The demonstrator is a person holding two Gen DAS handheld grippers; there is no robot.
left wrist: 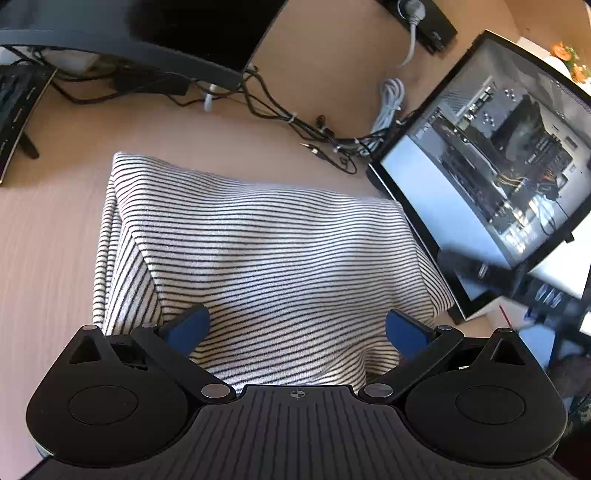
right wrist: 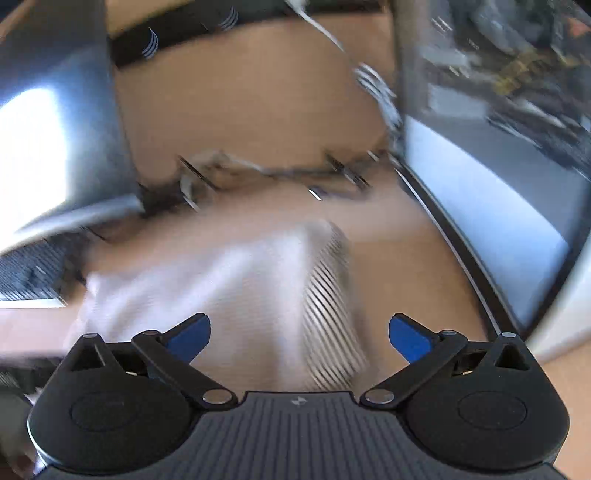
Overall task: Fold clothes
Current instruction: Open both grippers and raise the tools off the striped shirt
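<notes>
Monitors point(left wrist: 480, 177) are flanking a desk point(left wrist: 44, 229) where a folded shirt point(left wrist: 266, 251) is lying. Left gripper point(left wrist: 297, 328) and right gripper point(right wrist: 299, 332) are hovering over it, jaws spread, gripping nothing.

A light wooden desk point(left wrist: 48, 229) carried everything. At its far left stood a dark curved monitor point(left wrist: 155, 33) on a stand, with a black keyboard point(left wrist: 14, 110) beside it. A tangle of black cables point(left wrist: 295, 122) ran along the back of the desk towards a coiled white cable point(left wrist: 389, 101). To the right lay a glass-sided computer case point(left wrist: 491, 158), its inner boards and wiring visible. The right wrist view was too blurred for detail.
</notes>
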